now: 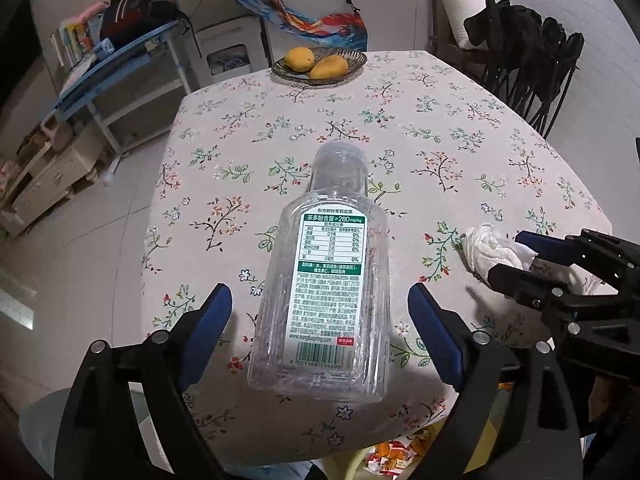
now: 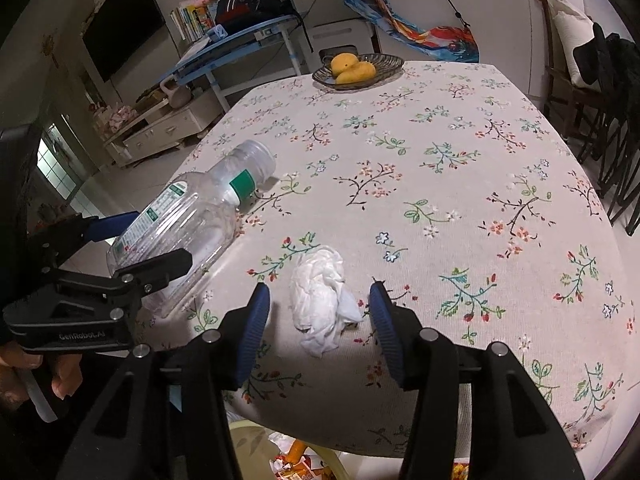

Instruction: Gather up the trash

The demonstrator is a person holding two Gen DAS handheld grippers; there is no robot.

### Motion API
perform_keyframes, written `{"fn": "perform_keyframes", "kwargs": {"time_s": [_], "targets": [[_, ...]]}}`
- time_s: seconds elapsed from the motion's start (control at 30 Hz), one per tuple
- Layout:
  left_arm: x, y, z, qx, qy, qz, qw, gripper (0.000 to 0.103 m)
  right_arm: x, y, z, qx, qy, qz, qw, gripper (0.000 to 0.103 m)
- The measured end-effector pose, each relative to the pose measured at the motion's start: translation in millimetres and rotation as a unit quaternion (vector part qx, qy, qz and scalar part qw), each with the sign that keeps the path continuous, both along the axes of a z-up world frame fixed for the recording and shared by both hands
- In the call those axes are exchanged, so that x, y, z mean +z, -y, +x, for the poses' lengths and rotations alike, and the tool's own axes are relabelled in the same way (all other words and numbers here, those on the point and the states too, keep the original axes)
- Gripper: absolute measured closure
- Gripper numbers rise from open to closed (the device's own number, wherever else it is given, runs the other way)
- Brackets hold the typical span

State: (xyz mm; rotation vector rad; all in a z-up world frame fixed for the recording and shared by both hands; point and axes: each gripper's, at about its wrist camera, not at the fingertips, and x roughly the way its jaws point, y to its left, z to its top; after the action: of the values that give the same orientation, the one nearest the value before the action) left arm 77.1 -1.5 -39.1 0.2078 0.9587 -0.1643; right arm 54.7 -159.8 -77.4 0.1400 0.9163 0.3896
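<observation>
From your left wrist view, your left gripper [image 1: 320, 316] tilts down over the near edge of the bench [image 1: 460, 128], fingers [image 1: 208, 320] spread wide on either side of the empty plastic bottle [image 1: 324, 280], which lies on its side, cap end pointing away, pads clear of it. From your right wrist view, your right gripper [image 2: 318, 320] angles down likewise, fingers [image 2: 254, 328] parted around the crumpled tissue [image 2: 320, 300] without touching it. The tissue lies right of the bottle.
</observation>
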Motion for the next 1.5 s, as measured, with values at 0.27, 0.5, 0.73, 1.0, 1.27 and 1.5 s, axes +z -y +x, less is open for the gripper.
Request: {"fn": "perform_keyframes", "kwargs": {"time_s": [0.27,0.5,0.73,1.0,1.27,1.5], "targets": [[-2,-1,1,0.009,0.001,0.001,1.0,0.017,-4,-6,-1,0.009,-0.002,-0.014,1.0,0.06],[-2,1,2,0.003,-0.001,-0.015,0.9999,0.024,-5,-8,-1,0.017,-0.001,-0.021,1.0,0.079],[-6,10,-1,-0.024,-0.009,-0.019,0.9995,0.05,-4,-9,-1,0.022,0.001,-0.02,1.0,0.083],[4,7,-9,-0.014,0.018,-0.025,0.9994,0.05,0,-2,-2,0.012,-0.005,0.016,1.0,0.083],[12,9,-33,-0.013,0.038,-0.024,0.9989,0.05,7,2,-11,0.009,-0.004,0.05,0.999,0.083],[17,14,-56,-0.015,0.05,-0.026,0.9983,0.05,9,1,-23,0.01,-0.002,0.064,0.998,0.083]]}}
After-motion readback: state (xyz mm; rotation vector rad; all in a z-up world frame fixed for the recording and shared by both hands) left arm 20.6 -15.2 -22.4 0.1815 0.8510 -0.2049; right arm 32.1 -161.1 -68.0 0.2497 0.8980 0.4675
